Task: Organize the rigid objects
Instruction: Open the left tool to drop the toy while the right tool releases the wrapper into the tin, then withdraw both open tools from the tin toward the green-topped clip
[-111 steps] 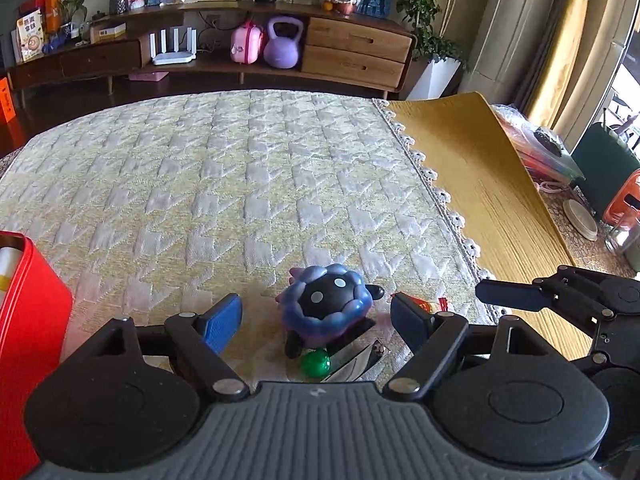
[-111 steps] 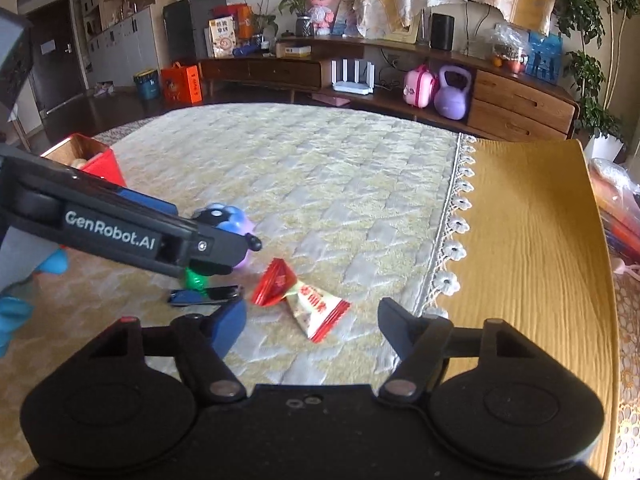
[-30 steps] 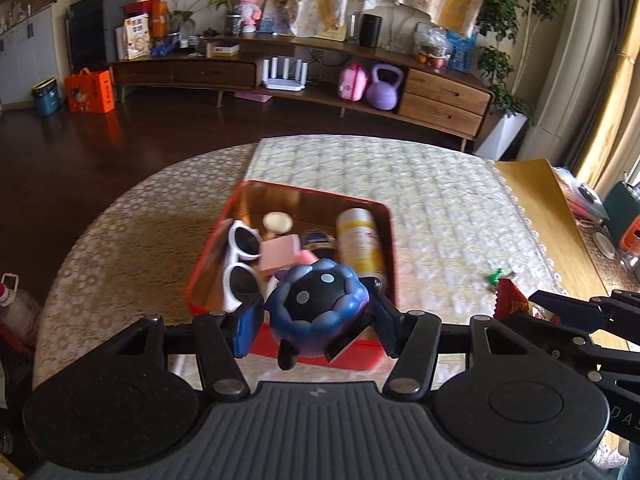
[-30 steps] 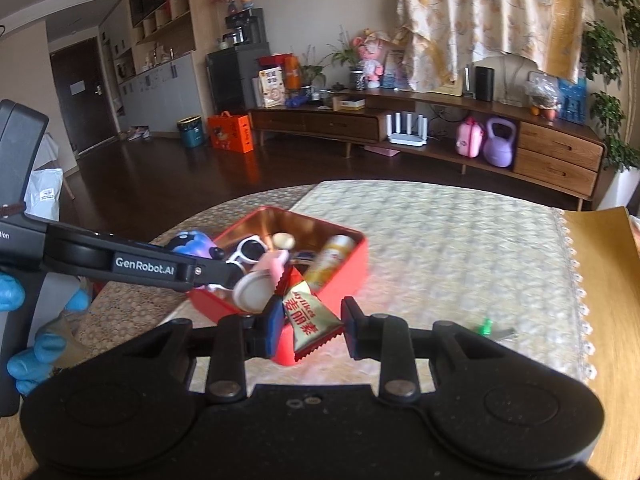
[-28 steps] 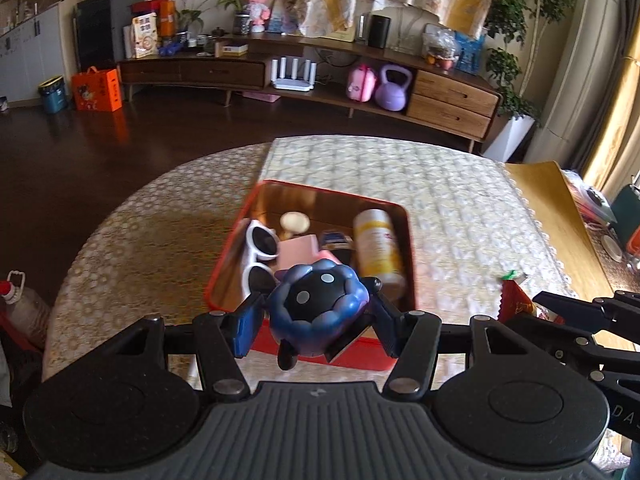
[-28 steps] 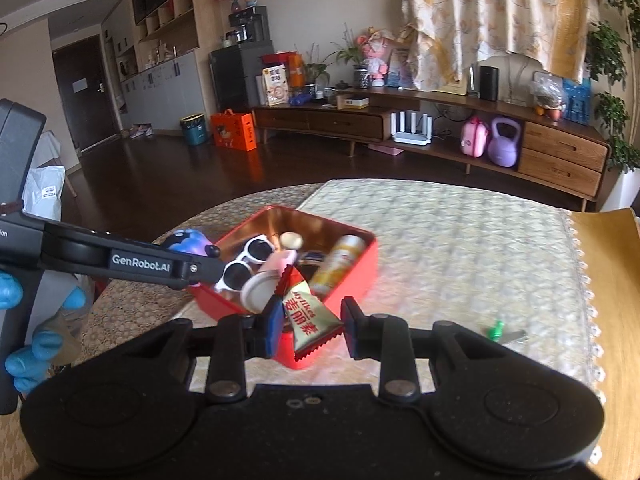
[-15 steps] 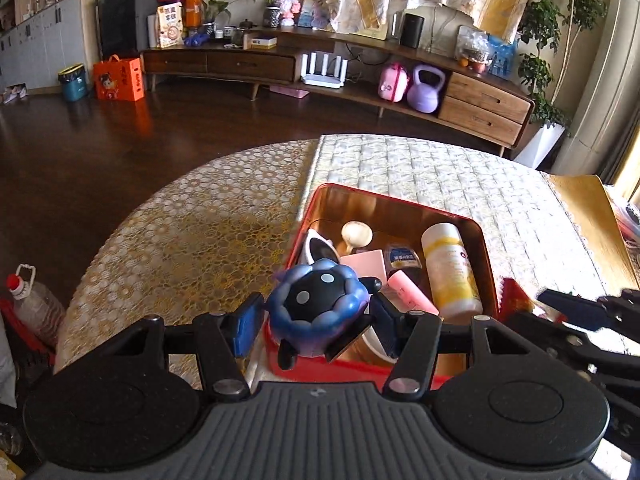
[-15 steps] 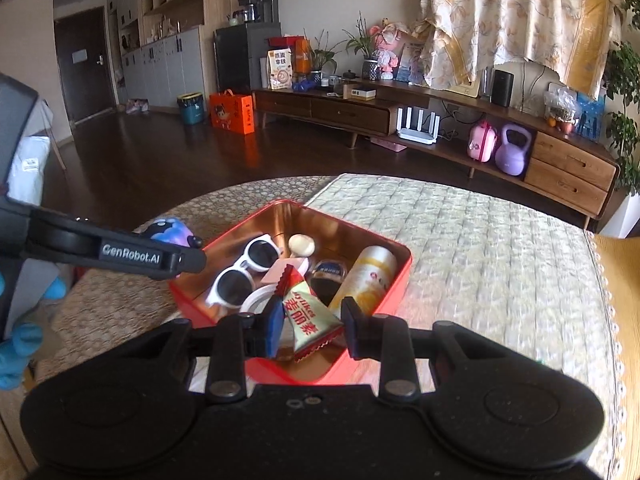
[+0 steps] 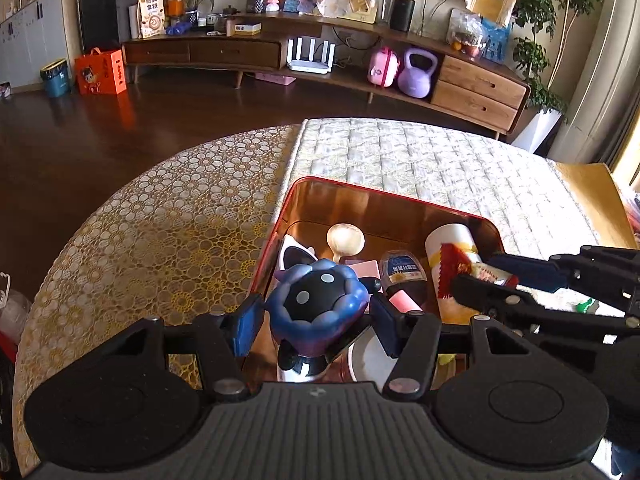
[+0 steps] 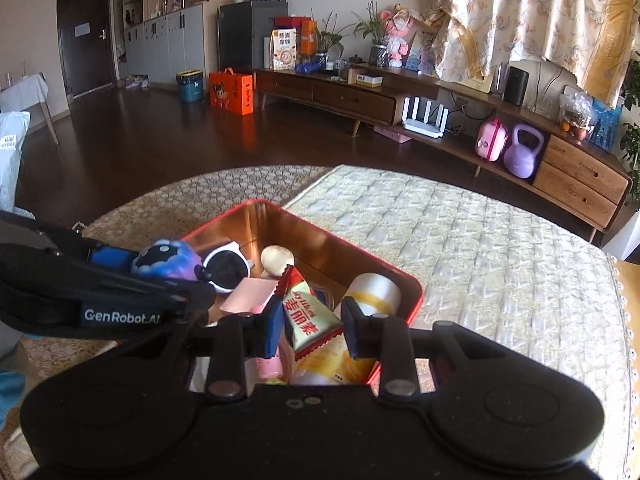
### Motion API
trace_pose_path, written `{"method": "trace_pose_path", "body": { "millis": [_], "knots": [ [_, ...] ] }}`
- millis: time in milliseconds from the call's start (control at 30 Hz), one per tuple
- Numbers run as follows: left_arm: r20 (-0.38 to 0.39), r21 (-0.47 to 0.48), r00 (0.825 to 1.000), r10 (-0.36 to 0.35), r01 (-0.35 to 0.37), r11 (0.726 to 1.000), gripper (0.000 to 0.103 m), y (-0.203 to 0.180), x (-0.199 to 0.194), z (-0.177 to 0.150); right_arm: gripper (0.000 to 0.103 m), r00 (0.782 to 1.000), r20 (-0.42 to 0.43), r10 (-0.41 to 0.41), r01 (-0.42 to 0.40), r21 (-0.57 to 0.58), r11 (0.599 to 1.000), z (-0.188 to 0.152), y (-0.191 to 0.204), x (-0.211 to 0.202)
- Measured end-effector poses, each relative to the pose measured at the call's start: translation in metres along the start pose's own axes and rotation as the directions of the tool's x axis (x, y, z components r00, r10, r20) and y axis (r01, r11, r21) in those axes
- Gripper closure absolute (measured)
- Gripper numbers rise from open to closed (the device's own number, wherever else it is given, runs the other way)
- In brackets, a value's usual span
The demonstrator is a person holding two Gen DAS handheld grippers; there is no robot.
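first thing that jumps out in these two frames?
The red tin, copper-shiny inside and packed with clutter, sits on the table where the lace cloth meets the quilted mat. Over its near-left corner the left tongs clamp a blue-purple spotted toy. Over its right side the right tongs grip a red snack packet, above a yellow-and-white bottle.

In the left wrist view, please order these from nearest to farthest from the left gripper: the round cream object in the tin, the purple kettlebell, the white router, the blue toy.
1. Blue toy, held between the fingers of the left gripper.
2. Round cream object, inside the red tin, just ahead.
3. and 4. White router and purple kettlebell, both on the far low shelf; too close to rank.
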State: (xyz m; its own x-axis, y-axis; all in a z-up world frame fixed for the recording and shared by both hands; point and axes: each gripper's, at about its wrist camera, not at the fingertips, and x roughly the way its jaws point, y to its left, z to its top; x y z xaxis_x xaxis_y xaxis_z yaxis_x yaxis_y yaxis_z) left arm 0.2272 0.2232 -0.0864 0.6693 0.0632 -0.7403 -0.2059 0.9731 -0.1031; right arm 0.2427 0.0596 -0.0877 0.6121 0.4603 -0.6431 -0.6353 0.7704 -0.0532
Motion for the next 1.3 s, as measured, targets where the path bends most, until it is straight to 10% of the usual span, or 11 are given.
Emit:
{"method": "trace_pose_path", "body": {
  "millis": [1300],
  "knots": [
    [0.035, 0.051, 0.999, 0.026, -0.027, 0.998, 0.043, -0.019, -0.018, -0.014, 0.045, 0.997, 0.032, 0.070, -0.072, 0.060, 0.996, -0.010, -0.009, -0.062]
  ]
}}
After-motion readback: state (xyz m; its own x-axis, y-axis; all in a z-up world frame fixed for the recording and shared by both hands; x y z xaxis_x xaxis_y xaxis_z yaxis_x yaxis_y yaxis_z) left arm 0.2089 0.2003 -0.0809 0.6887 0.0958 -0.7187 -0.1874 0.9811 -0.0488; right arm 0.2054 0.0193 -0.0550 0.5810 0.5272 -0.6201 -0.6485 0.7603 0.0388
